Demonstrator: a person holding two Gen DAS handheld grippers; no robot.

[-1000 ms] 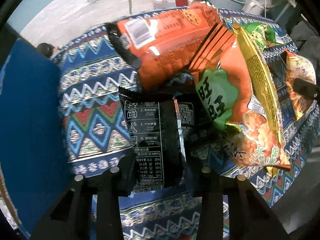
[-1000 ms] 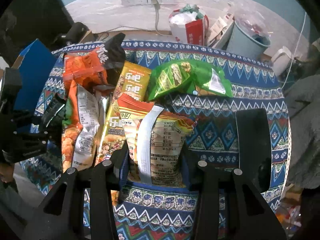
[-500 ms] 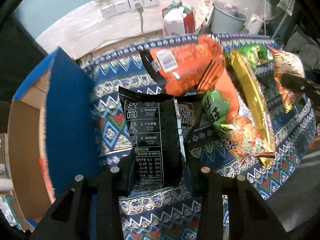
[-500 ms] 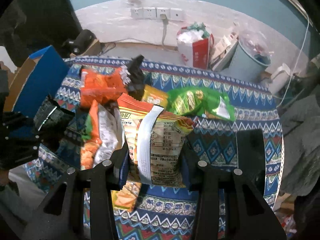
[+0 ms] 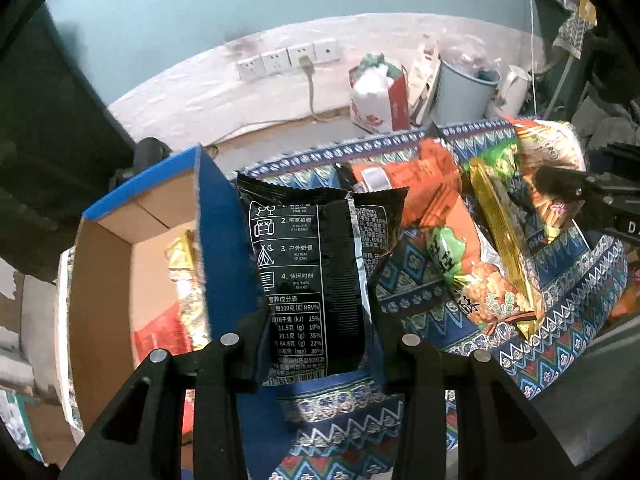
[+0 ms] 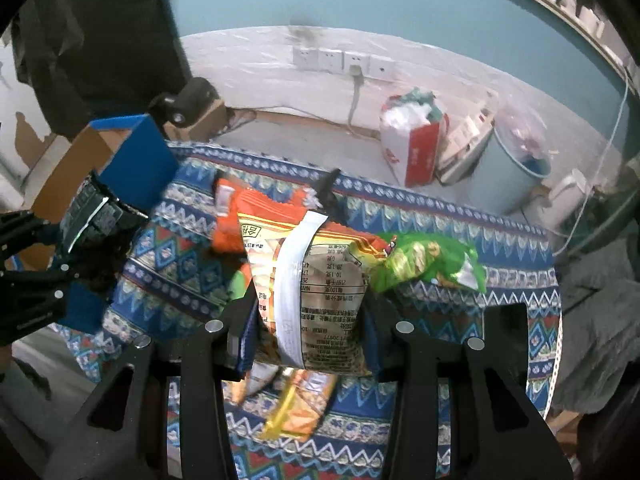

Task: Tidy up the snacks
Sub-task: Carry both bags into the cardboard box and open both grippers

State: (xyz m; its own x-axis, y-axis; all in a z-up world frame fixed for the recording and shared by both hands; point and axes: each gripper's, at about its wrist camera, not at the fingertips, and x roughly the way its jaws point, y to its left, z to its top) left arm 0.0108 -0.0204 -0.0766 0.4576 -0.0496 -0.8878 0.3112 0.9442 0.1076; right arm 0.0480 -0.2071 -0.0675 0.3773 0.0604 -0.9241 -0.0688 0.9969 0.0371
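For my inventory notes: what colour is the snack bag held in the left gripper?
Black with white print, the snack bag shows best in the left wrist view.

The cardboard box [image 5: 108, 280] stands open-topped, its raised blue flap [image 5: 224, 248] between it and the snack pile [image 5: 472, 248].

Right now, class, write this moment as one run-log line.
left tool: shut on black packet | right tool: shut on orange-yellow packet | cardboard box: open, holds snacks | green bag: on patterned cloth

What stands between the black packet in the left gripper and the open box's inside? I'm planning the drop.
In the left wrist view, the box's raised blue flap stands between the black packet and the cardboard interior.
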